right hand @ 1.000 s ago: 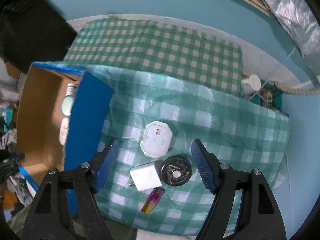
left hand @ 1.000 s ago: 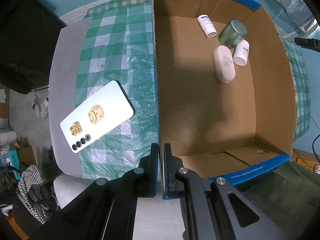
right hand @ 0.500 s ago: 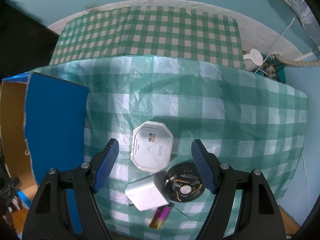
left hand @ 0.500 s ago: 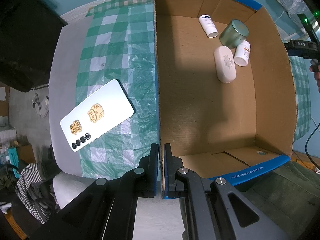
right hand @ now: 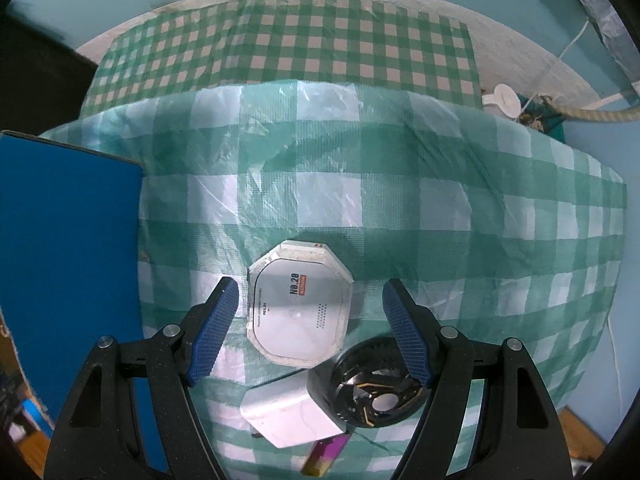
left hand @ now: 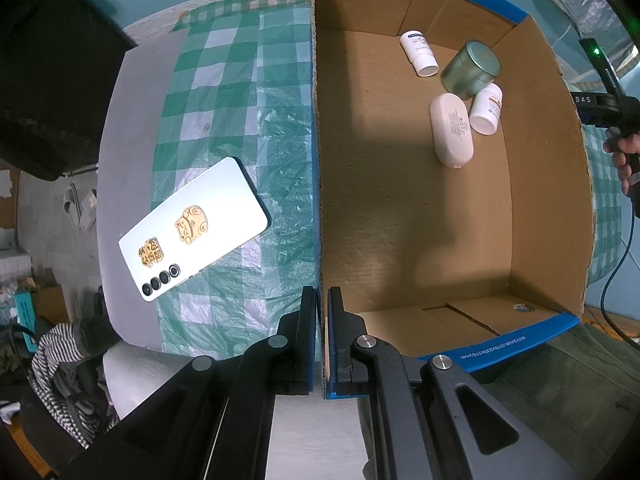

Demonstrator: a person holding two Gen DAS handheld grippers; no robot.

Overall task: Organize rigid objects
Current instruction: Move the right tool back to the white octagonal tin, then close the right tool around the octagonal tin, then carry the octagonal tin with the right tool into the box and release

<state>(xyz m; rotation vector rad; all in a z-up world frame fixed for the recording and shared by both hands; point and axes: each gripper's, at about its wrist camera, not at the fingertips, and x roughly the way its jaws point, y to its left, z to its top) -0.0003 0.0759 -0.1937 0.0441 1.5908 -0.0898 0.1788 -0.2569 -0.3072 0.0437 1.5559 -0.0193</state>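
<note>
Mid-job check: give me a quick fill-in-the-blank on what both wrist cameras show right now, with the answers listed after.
1. The left hand-held gripper is shut on the ____ of the cardboard box.
2. The right hand-held gripper is ____, with the white octagonal case between its fingers.
3. The phone lies on the tablecloth, ____ the box.
4. The green tin is ____ the box.

Answers: wall; open; outside; inside

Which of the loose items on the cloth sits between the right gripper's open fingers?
The white octagonal case lies between the right gripper fingers; the white charger, black round disc and small iridescent stick lie nearer the camera.
</note>
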